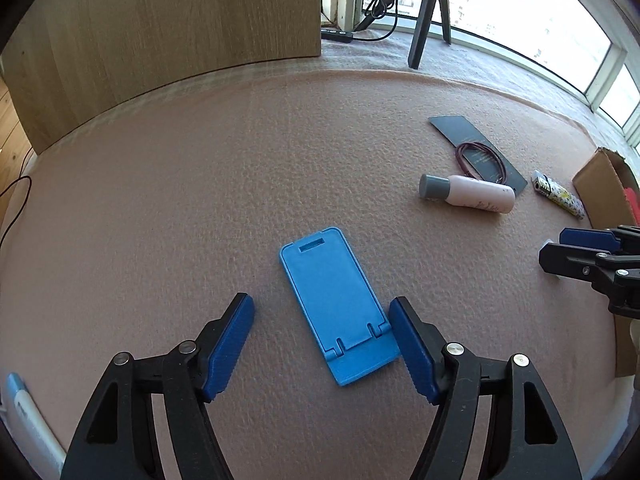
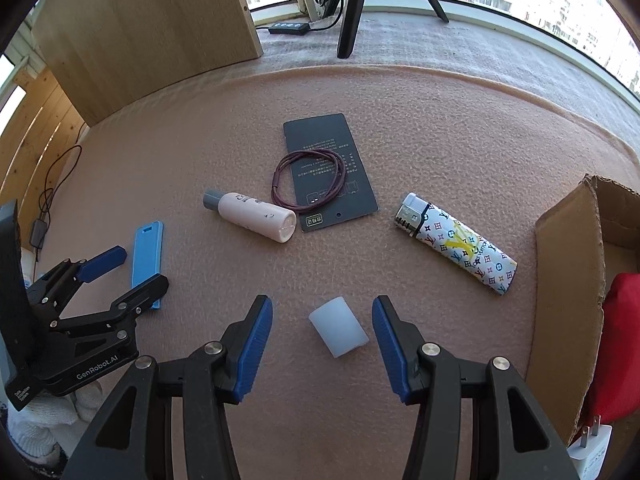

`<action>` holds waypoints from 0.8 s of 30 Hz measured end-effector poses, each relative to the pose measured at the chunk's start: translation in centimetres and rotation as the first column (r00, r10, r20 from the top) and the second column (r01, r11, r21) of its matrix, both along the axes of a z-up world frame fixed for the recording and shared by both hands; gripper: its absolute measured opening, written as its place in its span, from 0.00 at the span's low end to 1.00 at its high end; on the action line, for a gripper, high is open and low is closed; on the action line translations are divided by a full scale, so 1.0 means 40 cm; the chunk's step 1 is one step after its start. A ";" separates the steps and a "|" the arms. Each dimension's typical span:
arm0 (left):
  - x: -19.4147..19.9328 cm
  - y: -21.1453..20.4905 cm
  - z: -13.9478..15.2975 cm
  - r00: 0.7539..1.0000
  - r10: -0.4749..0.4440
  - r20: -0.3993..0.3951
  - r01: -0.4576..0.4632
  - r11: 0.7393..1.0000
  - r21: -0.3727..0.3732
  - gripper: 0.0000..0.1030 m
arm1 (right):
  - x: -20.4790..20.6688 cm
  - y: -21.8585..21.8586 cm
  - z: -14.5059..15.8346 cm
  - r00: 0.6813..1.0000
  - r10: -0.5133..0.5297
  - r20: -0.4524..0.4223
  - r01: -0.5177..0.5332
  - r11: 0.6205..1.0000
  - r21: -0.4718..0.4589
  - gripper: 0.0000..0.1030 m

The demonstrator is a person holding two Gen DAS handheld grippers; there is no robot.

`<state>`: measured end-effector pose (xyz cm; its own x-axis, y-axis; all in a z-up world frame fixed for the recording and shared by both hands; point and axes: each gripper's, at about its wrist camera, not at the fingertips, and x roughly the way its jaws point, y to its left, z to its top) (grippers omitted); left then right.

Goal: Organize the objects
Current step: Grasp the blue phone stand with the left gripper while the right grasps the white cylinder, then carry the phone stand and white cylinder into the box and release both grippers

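A flat blue phone stand (image 1: 338,306) lies on the pink felt mat, its near end between the wide-apart fingers of my open left gripper (image 1: 322,322). In the right wrist view a small white silicone cap (image 2: 339,327) lies on its side between the fingers of my open right gripper (image 2: 322,320). Beyond it are a pink bottle (image 2: 256,218) with a grey cap, a dark card (image 2: 330,170) with a maroon cord loop (image 2: 306,178) on it, and a patterned lighter (image 2: 458,244). The left gripper (image 2: 120,268) and the blue stand (image 2: 147,256) also show at left.
An open cardboard box (image 2: 568,280) with something red inside stands at the right, a white plug (image 2: 592,446) beside it. A wooden panel (image 1: 160,36) rises at the back left. Tripod legs (image 1: 424,20) and cables stand on the window ledge. A white pen-like item (image 1: 28,416) lies at the near left.
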<state>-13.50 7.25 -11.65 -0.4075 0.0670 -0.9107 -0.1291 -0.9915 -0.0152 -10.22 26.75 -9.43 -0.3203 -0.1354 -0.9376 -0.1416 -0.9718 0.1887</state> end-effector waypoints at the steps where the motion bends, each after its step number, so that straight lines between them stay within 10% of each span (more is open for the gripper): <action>1: 0.000 -0.005 -0.002 1.000 0.002 0.001 -0.002 1.000 -0.001 0.65 | 0.000 -0.002 -0.001 1.000 0.004 0.001 -0.004 1.000 0.005 0.47; 10: -0.016 -0.030 0.001 1.000 0.025 0.008 -0.025 1.000 0.018 0.38 | -0.001 -0.010 -0.012 0.999 0.031 0.005 -0.032 0.998 0.057 0.36; 16: -0.015 -0.045 0.001 0.999 0.038 0.011 -0.039 0.997 0.060 0.38 | 0.009 -0.001 -0.005 1.000 0.031 -0.002 -0.030 0.998 0.057 0.15; 24: 0.036 -0.039 0.029 1.000 0.027 -0.011 -0.025 0.994 0.106 0.38 | 0.072 0.031 0.073 0.997 -0.002 -0.082 0.002 1.000 -0.006 0.14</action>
